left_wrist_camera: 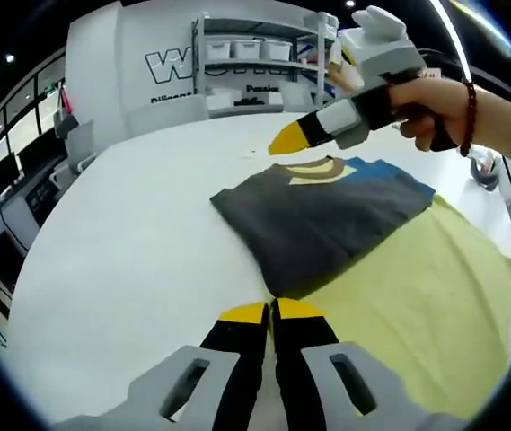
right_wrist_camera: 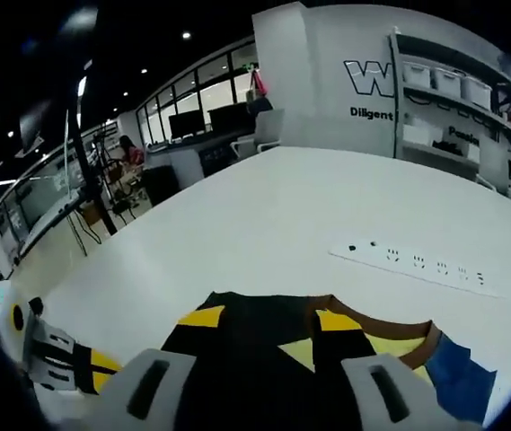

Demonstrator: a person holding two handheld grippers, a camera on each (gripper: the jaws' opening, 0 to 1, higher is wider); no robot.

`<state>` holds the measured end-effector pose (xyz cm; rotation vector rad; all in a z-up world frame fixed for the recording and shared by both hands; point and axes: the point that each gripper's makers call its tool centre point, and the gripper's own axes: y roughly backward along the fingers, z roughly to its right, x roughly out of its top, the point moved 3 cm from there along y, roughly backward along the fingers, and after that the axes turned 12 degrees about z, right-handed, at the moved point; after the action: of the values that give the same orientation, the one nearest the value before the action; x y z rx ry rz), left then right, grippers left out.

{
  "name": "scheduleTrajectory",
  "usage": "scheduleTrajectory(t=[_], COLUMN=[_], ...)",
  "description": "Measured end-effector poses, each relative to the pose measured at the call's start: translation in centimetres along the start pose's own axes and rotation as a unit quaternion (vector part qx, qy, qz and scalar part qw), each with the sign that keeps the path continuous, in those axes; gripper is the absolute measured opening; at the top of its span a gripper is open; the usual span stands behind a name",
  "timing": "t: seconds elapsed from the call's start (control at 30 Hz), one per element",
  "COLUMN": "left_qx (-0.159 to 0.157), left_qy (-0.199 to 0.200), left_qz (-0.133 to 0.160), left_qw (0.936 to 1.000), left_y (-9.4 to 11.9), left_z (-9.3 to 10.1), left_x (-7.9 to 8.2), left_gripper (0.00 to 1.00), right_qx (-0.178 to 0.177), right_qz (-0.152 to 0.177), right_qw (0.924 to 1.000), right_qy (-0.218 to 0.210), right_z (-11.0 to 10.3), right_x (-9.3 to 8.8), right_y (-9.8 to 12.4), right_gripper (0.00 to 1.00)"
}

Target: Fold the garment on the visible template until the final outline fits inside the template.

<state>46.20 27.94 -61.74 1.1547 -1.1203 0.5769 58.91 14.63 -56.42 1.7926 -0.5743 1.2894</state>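
Note:
A dark grey garment, folded, with a brown collar and a blue patch, lies on the pale yellow template on the white table. My left gripper is shut, its yellow tips pressed together just short of the garment's near corner. A hand holds my right gripper above the collar end. In the right gripper view the right gripper is open, its jaws wide apart over the dark garment with nothing between them. The left gripper sits at the lower left there.
A white power strip lies on the table beyond the collar. Shelves with white bins stand behind the table. Desks with monitors and chairs line the window side. Wide bare table lies left of the garment.

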Motion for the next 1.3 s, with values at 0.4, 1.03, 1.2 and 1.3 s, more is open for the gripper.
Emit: scheduleTrajectory(t=[0.4, 1.03, 1.2, 1.3], left_qx=[0.009, 0.01, -0.006, -0.009], left_qy=[0.023, 0.042, 0.029, 0.029], left_qz=[0.003, 0.032, 0.024, 0.02], left_qw=[0.9997, 0.9985, 0.9993, 0.9993], left_y=[0.0, 4.7, 6.2, 6.8], left_z=[-1.5, -0.6, 0.4, 0.4], left_x=[-0.1, 2.3, 2.2, 2.1], left_gripper=[0.07, 0.51, 0.56, 0.63], right_qx=[-0.016, -0.01, 0.004, 0.013], right_qz=[0.027, 0.027, 0.024, 0.026], right_qw=[0.999, 0.9988, 0.9991, 0.9991], right_qy=[-0.031, -0.04, -0.036, -0.03], right_z=[1.6, 0.7, 0.2, -0.1], right_x=[1.1, -0.1, -0.7, -0.8], right_y=[4.7, 12.5, 14.0, 15.2], right_gripper=[0.54, 0.83, 0.94, 0.97])
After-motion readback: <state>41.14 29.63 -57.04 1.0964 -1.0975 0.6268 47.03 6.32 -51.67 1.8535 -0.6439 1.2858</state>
